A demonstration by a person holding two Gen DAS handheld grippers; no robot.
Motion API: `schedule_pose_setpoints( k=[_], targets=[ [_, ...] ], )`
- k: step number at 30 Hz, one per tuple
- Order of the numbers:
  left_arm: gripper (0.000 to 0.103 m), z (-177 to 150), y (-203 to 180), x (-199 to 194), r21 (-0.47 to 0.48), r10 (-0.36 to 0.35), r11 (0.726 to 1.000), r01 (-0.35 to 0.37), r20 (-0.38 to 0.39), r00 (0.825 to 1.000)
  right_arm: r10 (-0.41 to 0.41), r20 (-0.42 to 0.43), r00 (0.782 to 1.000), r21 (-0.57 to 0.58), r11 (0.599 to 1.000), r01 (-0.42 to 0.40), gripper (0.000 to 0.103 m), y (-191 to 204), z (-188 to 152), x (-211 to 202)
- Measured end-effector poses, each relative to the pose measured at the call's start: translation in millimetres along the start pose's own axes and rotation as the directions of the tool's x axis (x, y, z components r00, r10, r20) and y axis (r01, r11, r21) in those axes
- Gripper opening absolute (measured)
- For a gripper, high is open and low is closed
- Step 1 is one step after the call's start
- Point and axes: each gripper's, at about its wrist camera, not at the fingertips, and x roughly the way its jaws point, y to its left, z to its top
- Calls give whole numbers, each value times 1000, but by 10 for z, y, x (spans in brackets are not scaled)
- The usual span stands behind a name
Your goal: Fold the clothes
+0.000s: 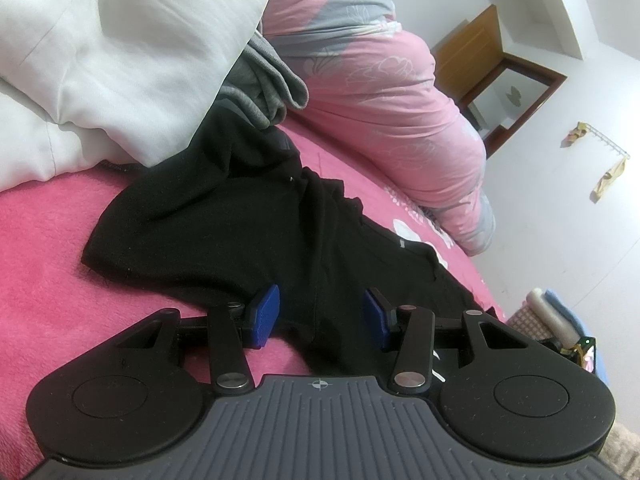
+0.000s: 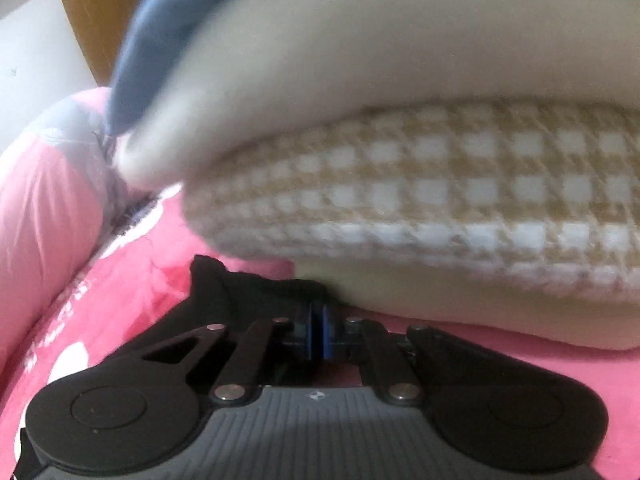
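Black garment (image 1: 256, 232) lies crumpled on the pink bed (image 1: 44, 264). My left gripper (image 1: 320, 312) fingers spread wide over its near edge. My right gripper (image 2: 317, 334) fingers pinched together on black cloth beside a checked pillow (image 2: 420, 192).

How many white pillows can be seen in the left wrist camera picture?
2. One white pillow lies on top, at the upper left; a second white pillow lies under it, at the left edge. Others may be hidden.

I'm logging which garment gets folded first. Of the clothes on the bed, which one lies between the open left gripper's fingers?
The black garment, spread on the pink blanket, lies between the left gripper's open fingers. The grey garment sits farther off, tucked by the white pillow.
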Motion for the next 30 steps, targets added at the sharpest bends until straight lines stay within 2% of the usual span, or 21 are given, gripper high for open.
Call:
schedule_pose_setpoints(
  k=[8, 11, 13, 15, 17, 21, 24, 26, 27, 28, 30],
  targets=[
    [46, -1, 0, -1, -1, 0, 1000, 0, 0, 1000, -70, 25, 997, 41, 997, 69, 5, -38, -94, 37],
    [46, -1, 0, -1, -1, 0, 1000, 0, 0, 1000, -75, 19, 997, 54, 996, 74, 8, -60, -80, 60],
    [46, -1, 0, -1, -1, 0, 1000, 0, 0, 1000, -41, 1, 999, 114, 993, 40, 11, -134, -46, 90],
    [46, 0, 0, -1, -2, 0, 1000, 0, 0, 1000, -10, -16, 1000, 196, 981, 13, 26, -238, -21, 82],
    [46, 1, 1, 0, -2, 0, 1000, 0, 1, 1000, -10, -31, 999, 272, 962, 18, 35, -386, 11, -18],
    [46, 3, -4, -9, -2, 4, 1000, -4, 3, 1000, 4, -79, 997, 388, 921, 27, 37, -629, 54, -311],
    [46, 2, -25, -29, 1, 17, 1000, -17, 12, 1000, 93, -115, 989, 376, 925, -43, 37, -564, 34, -654],
    [47, -2, -42, -78, -2, 38, 999, -38, 31, 999, 188, -134, 973, 317, 939, -137, 37, -330, -13, -890],
    [47, -3, -55, -115, -5, 51, 999, -51, 43, 998, 244, -151, 958, 263, 944, -199, 38, -143, -54, -994],
    [47, 1, -67, -160, -4, 67, 998, -67, 59, 996, 300, -173, 938, 205, 943, -263, 38, 55, -100, -1097],
    [48, 21, -94, -262, 7, 107, 994, -109, 105, 989, 415, -250, 875, 47, 908, -417, 38, 583, -269, -1285]
  ],
)
